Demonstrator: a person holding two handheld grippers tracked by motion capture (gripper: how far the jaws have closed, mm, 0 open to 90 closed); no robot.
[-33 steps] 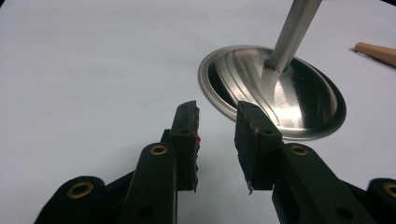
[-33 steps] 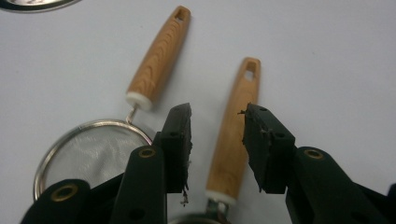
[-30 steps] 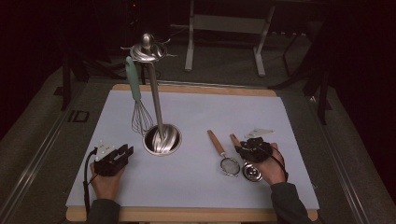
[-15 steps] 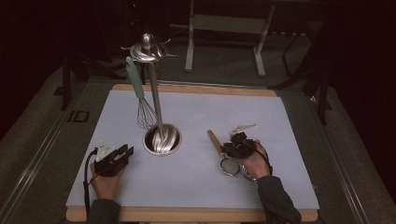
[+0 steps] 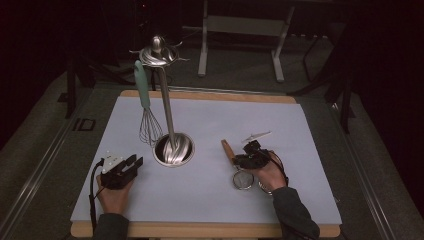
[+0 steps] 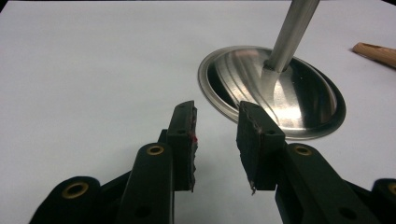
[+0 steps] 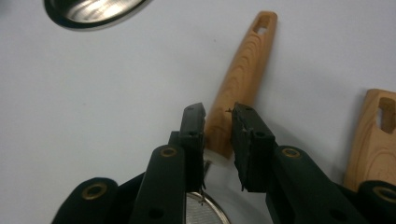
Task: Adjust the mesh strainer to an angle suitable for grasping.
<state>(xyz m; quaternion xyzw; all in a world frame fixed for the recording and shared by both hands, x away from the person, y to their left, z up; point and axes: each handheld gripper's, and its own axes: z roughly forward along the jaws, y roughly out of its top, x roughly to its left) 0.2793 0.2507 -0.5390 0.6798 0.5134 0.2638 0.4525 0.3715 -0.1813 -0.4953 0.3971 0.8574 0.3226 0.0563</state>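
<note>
Both my tongs show from above: left gripper [image 5: 131, 164] rests spread and empty near the stand's base [image 5: 173, 150]; right gripper [image 5: 248, 156] is over the strainer [image 5: 239, 169].

Left gripper view: jaws apart on bare mat [image 6: 93, 70].

Right gripper view: my jaws have just been closing and now straddle the wooden handle [image 7: 243, 70] low by the mesh. I judge they grip it; I should stay square before lifting.
</note>
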